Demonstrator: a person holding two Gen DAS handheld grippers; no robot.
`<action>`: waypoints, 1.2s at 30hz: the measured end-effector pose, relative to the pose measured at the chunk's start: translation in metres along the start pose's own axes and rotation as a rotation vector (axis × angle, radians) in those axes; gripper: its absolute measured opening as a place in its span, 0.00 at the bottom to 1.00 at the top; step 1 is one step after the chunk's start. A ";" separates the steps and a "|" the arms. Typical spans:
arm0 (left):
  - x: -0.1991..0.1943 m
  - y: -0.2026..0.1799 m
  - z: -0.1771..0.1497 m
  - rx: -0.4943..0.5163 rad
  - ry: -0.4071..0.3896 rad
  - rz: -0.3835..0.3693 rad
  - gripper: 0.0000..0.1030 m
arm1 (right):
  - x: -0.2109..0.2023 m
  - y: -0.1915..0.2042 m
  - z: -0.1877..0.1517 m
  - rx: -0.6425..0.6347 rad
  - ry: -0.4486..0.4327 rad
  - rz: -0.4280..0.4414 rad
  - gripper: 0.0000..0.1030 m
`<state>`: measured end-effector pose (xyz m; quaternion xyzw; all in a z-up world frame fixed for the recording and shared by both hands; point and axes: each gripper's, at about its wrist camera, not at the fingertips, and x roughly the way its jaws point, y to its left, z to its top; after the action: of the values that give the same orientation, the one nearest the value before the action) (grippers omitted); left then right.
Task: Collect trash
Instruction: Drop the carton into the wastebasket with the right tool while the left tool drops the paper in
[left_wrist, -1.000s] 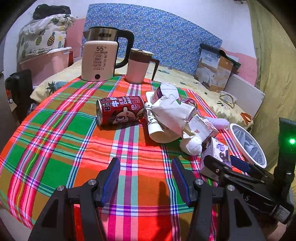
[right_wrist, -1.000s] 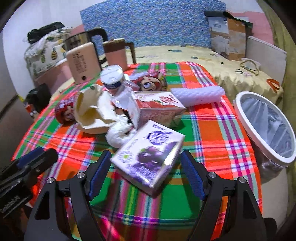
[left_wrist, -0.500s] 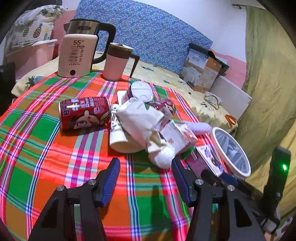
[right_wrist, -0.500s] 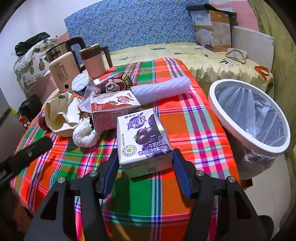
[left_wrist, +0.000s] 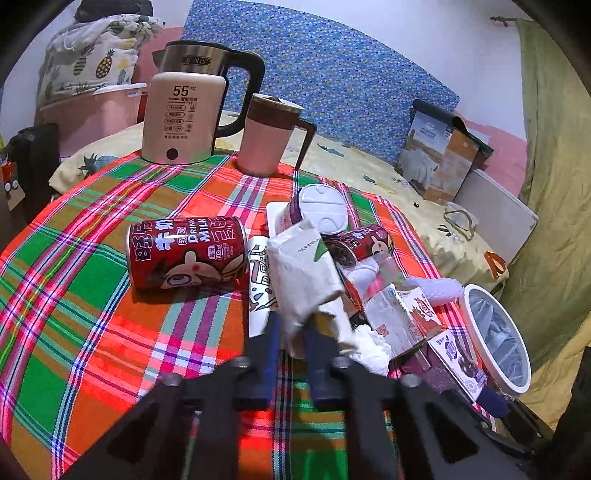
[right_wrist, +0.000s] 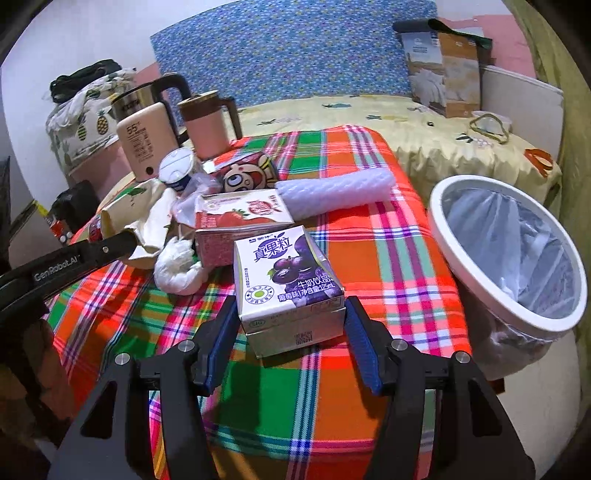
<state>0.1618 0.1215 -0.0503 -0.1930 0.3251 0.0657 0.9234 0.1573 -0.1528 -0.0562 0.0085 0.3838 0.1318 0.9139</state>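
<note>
A crumpled white paper bag (left_wrist: 303, 266) lies on the trash pile on the plaid table (left_wrist: 92, 295). My left gripper (left_wrist: 291, 336) is closing, and its pads pinch the bag's torn lower edge. My right gripper (right_wrist: 291, 302) is shut on a purple grape milk carton (right_wrist: 288, 273), pads against both its sides, near the table's front. A white bin (right_wrist: 445, 236) lined with a clear bag stands just right of the table. Around the bag lie a red milk can (left_wrist: 186, 253), a strawberry carton (right_wrist: 240, 218), a tissue wad (right_wrist: 177, 269) and a bubble-wrap roll (right_wrist: 332, 192).
A cream kettle (left_wrist: 184, 114) and a pink mug (left_wrist: 267, 138) stand at the table's far edge. Behind them is a bed with a yellow cover and a cardboard box (left_wrist: 439, 158). An olive curtain hangs to the right of the bin.
My left gripper has moved forward into the pile and closed from wide open onto the paper bag. The right gripper has closed on the purple carton, which now sits square between its pads.
</note>
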 end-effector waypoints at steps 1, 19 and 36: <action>-0.001 0.000 0.000 0.003 -0.002 0.001 0.07 | 0.001 -0.001 0.000 -0.001 0.004 0.000 0.57; -0.051 -0.010 -0.007 0.071 -0.056 -0.022 0.04 | -0.032 -0.009 0.002 0.008 -0.089 0.079 0.55; -0.051 -0.112 -0.017 0.246 -0.001 -0.187 0.04 | -0.068 -0.086 -0.005 0.132 -0.168 -0.063 0.56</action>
<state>0.1400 0.0117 0.0046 -0.1080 0.3110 -0.0608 0.9423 0.1286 -0.2529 -0.0224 0.0678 0.3138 0.0764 0.9440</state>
